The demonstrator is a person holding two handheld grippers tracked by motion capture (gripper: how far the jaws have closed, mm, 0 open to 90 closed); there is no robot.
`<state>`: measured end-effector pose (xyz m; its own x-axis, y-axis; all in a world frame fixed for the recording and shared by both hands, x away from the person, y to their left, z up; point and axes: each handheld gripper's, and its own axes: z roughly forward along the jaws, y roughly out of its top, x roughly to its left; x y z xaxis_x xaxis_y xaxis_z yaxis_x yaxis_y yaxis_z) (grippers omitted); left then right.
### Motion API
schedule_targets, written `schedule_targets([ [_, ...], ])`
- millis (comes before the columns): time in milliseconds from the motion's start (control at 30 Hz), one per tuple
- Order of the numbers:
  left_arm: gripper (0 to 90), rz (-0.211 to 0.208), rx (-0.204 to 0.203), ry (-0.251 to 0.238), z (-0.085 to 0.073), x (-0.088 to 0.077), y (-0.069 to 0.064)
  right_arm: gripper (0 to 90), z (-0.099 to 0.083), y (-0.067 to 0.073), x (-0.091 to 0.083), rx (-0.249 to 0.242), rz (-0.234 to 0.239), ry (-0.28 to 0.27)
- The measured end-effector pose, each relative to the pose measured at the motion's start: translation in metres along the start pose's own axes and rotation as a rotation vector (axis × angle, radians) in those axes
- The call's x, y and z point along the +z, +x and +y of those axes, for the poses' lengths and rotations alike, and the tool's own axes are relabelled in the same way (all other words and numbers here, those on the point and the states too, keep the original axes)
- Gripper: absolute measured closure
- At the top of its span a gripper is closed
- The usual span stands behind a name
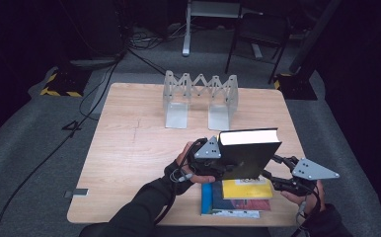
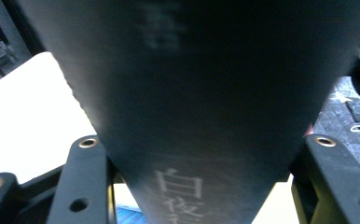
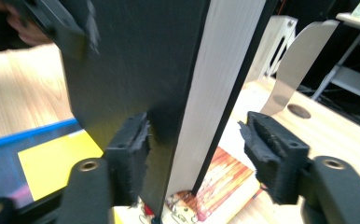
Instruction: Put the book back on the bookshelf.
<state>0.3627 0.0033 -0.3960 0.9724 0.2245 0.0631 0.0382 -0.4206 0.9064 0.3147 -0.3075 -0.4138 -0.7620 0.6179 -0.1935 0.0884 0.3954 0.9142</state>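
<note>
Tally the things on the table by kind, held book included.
Books: 3 (black book held upright, yellow book and blue book stacked flat)
Expanding metal book racks: 1
Total: 4

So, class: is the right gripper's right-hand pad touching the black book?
Apart. In the right gripper view, bare table shows between that pad and the black book standing between the right gripper jaws.

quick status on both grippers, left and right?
Left gripper: shut on the spine of the black book, holding it upright.
Right gripper: open; jaws straddle the book's page edge, the right pad clear of the cover.
</note>
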Motion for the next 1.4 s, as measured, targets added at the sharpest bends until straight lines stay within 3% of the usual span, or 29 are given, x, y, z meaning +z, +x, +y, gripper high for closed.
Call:
schedule_targets([
  [100, 45.7, -0.003, -0.009, -0.002, 0.001, -0.001, -0.002, 36.3, -0.003, -0.001, 0.005, 0.027, 0.028, 0.006],
  [133, 45.7, -0.001, -0.015, -0.012, 0.002, -0.001, -0.002, 39.8, -0.003, -0.001, 0.006, 0.031, 0.035, 0.006],
  [267, 45.8, 0.001, -0.015, -0.027, 0.007, -0.002, -0.004, 46.6, -0.003, 0.004, 0.009, -0.007, 0.058, 0.011],
  [500, 43.2, 0.017, -0.014, -0.077, 0.023, -0.005, -0.005, 47.4, -0.004, 0.006, 0.011, -0.001, 0.057, 0.014],
  [667, 41.0, 0.029, -0.016, -0.115, 0.032, -0.006, -0.006, 42.7, -0.005, 0.006, 0.011, 0.003, 0.056, 0.014],
  [900, 48.1, -0.023, 0.001, -0.123, 0.035, -0.006, -0.005, 39.4, -0.007, 0.005, 0.010, 0.012, 0.039, 0.031],
  [1067, 48.9, -0.017, -0.009, -0.122, 0.034, -0.006, -0.005, 37.4, -0.016, 0.002, 0.005, 0.033, 0.046, 0.059],
  [1100, 49.2, -0.016, -0.015, -0.124, 0.034, -0.007, -0.005, 35.4, -0.021, 0.001, 0.002, 0.023, 0.038, 0.094],
  [1200, 49.3, -0.003, -0.018, -0.125, 0.034, -0.007, -0.007, 33.7, -0.026, -0.002, 0.000, 0.041, 0.049, 0.120],
  [1300, 49.3, 0.005, -0.015, -0.123, 0.034, -0.007, -0.009, 30.8, -0.040, -0.008, -0.004, 0.035, 0.020, 0.191],
  [1400, 49.3, 0.007, -0.017, -0.125, 0.033, -0.008, -0.009, 29.8, -0.053, -0.020, -0.013, 0.121, 0.020, 0.166],
])
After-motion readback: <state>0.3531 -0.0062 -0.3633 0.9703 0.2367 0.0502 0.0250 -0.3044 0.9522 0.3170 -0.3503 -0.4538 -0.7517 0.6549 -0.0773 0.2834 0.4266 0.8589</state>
